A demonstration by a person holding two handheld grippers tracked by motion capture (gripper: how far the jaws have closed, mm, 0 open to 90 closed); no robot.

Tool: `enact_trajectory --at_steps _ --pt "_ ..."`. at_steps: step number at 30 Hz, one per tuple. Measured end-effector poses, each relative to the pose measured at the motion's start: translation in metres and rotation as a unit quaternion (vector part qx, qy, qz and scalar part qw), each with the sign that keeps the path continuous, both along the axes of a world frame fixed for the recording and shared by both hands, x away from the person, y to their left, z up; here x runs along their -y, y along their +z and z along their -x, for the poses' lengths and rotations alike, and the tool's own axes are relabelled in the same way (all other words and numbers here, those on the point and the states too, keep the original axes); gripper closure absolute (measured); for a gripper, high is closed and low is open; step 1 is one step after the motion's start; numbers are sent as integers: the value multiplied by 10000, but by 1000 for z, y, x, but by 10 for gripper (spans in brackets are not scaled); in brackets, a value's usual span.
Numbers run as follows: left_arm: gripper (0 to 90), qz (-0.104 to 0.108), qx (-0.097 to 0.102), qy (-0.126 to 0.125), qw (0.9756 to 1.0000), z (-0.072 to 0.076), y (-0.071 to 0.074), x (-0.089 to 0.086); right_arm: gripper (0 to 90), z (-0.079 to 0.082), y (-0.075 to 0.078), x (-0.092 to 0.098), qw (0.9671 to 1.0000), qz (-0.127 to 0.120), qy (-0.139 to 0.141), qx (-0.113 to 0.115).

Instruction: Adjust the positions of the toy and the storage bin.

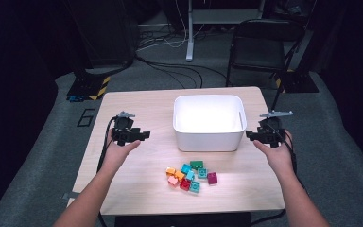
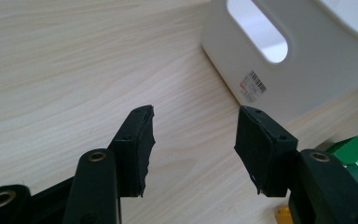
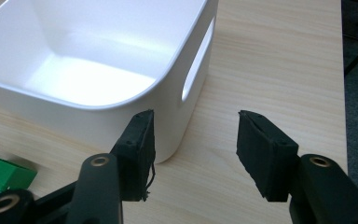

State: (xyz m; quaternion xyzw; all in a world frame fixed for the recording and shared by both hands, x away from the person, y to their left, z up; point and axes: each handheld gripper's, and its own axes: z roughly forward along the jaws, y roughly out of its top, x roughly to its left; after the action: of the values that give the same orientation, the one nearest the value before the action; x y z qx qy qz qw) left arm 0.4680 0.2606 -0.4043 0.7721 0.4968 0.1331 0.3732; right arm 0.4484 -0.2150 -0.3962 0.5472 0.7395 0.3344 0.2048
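A: Bricks (image 1: 191,176)?
B: Low, to the right of my left gripper (image 2: 193,147), left of my right gripper (image 3: 195,149). Left is nearer. Both jaws gape, empty; bin (image 1: 209,137) lies between them.

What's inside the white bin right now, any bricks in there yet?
The white bin looks empty: the high view and right gripper view show bare white floor. Its near wall hides a strip of floor. The bricks lie on the table in front.
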Motion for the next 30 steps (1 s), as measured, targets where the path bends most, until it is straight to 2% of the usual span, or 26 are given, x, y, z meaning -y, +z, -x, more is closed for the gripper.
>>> enact_trajectory --at_steps 3,10,14,20,21,25,30 --pt "468 19 -17 -63 10000 0 5 3 460 -1 6 2 10000 47 -42 32" --pt "488 -25 16 -151 9999 -2 13 6 491 -5 20 5 9998 -161 -111 11" --pt "493 -15 53 -143 9999 -3 16 8 495 -10 26 2 9997 -191 -143 1" --pt "491 20 87 -130 9999 -6 20 13 470 -17 27 -4 9996 -271 -122 -14" --pt "486 -27 109 -170 9998 -6 20 12 464 -18 27 -5 9995 -286 -119 -1" --pt "467 58 98 -130 9999 -8 20 14 441 -23 27 -11 9994 -334 -112 -72" --pt "467 17 62 -196 9998 -9 19 13 458 -32 20 -19 9995 -152 -54 -276"
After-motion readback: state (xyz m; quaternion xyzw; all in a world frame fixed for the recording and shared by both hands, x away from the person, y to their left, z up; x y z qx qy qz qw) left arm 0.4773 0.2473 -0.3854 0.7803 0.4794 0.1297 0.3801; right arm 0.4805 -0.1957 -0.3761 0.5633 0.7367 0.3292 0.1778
